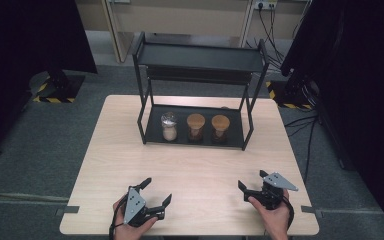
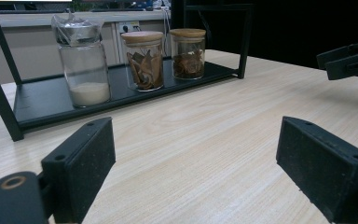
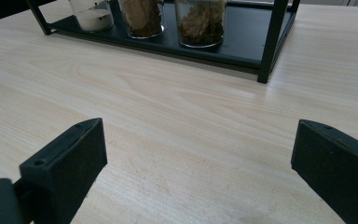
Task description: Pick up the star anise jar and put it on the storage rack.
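Two hands are reaching in from the bottom edge of the high view, each holding a black two-jaw gripper just above the near part of a pale wooden table (image 1: pixel 190 165). On the person's left, the left gripper (image 1: pixel 156 192) is sitting with its jaws spread wide apart and gripping nothing; a grey three-cornered plate is showing on its top. On the person's right, the right gripper (image 1: pixel 252 181) is likewise holding its jaws wide apart with nothing between them, and it is pointing toward the far side of the table. Both grippers are staying well apart from each other, with bare tabletop between them.

Farther back, a black metal rack (image 1: pixel 252 82) with two levels is standing on the far half of the table. Three glass jars are standing upright in a row on its lower tray, well apart from both grippers. Seen from above, the leftmost jar (image 1: pixel 169 126) is holding a white powder and is wearing a crinkled clear covering on top. Just beside it, the middle jar (image 1: pixel 195 127) is carrying a round wooden lid and is holding brown dried pieces. Closest to the rack's right post, the third jar (image 1: pixel 220 129) is also wearing a wooden lid over brown contents.

Beyond the table, grey floor and dark curtains are surrounding the scene.
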Demonstrator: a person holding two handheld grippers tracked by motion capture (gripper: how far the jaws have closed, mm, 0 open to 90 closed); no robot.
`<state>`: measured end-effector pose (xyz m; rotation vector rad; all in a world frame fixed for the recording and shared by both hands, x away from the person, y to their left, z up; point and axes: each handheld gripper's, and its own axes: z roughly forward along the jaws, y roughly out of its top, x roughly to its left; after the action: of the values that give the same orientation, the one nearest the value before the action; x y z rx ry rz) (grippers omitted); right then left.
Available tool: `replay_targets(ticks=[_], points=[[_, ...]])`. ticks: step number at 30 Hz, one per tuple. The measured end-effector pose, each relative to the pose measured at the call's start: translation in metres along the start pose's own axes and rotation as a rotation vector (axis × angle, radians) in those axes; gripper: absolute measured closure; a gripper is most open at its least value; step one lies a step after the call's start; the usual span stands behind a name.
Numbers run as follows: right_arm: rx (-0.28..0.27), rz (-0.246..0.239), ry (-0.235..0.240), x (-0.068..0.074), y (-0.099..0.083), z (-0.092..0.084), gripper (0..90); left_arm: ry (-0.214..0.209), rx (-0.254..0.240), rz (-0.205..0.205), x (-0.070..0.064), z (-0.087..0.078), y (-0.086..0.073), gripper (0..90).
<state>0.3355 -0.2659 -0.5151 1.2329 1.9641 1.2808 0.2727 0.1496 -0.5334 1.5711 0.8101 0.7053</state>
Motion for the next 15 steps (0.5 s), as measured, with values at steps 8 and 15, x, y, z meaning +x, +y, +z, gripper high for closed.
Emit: replay_targets(ticks=[8, 15], points=[[-0.005, 0.007, -0.008, -0.0038, -0.0033, -0.0039, 3.8, 0.001, -0.001, 0.0, 0.0, -0.0001, 0.0, 11.2], [-0.011, 0.017, -0.02, -0.0076, -0.006, -0.0062, 3.8, 0.001, 0.0, 0.0, 0.0, -0.0001, 0.0, 11.2]])
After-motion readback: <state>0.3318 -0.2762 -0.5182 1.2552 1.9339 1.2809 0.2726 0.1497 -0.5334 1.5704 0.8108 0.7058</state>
